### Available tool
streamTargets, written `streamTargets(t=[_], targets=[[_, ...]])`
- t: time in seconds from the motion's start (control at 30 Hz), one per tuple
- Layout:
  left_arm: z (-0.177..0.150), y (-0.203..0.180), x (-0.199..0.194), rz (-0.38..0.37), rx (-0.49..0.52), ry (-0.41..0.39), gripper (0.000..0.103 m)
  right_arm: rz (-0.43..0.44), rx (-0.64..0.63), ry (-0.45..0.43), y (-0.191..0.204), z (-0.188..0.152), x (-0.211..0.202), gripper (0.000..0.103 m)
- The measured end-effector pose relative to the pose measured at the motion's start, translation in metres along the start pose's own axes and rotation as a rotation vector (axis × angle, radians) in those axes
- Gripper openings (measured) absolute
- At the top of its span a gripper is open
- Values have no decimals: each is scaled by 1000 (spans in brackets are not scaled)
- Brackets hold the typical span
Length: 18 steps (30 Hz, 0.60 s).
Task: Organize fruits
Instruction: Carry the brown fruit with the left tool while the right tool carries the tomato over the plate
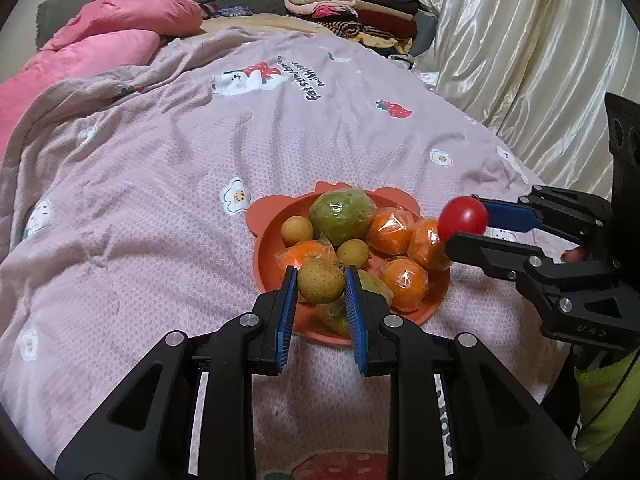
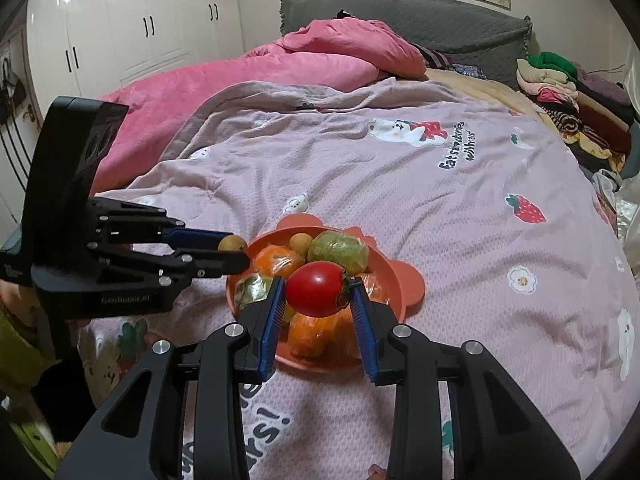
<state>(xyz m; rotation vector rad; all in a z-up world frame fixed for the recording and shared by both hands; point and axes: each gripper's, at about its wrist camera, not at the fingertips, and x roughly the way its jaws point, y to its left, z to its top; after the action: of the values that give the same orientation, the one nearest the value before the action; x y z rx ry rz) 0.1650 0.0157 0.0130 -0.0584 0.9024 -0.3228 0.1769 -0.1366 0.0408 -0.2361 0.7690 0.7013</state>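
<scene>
Fruits: left gripper (image 1: 321, 285) fingers narrowed on brown longan (image 1: 320, 281), above bowl's near rim. Orange bowl (image 1: 264, 248) on bed holds wrapped oranges (image 1: 403, 283), green fruit (image 1: 343, 215), two longans. Right gripper (image 2: 316, 290) fingers clamp red tomato (image 2: 315, 288) over bowl.

Mauve waffle-knit blanket printed with strawberries, flowers and bears (image 1: 168, 184); rumpled pink quilt (image 2: 320, 56); grey padded headboard (image 2: 420, 16); stack of folded clothes (image 1: 352, 8); cream satin curtain (image 1: 520, 48); white glossy wardrobe doors (image 2: 132, 28)
</scene>
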Motion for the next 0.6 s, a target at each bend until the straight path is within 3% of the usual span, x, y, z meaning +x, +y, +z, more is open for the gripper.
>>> streamTargets(t=[0.6], targets=[[0,9,9,-38,-18,-1,17,-25,-27,76,1,7,30,32]])
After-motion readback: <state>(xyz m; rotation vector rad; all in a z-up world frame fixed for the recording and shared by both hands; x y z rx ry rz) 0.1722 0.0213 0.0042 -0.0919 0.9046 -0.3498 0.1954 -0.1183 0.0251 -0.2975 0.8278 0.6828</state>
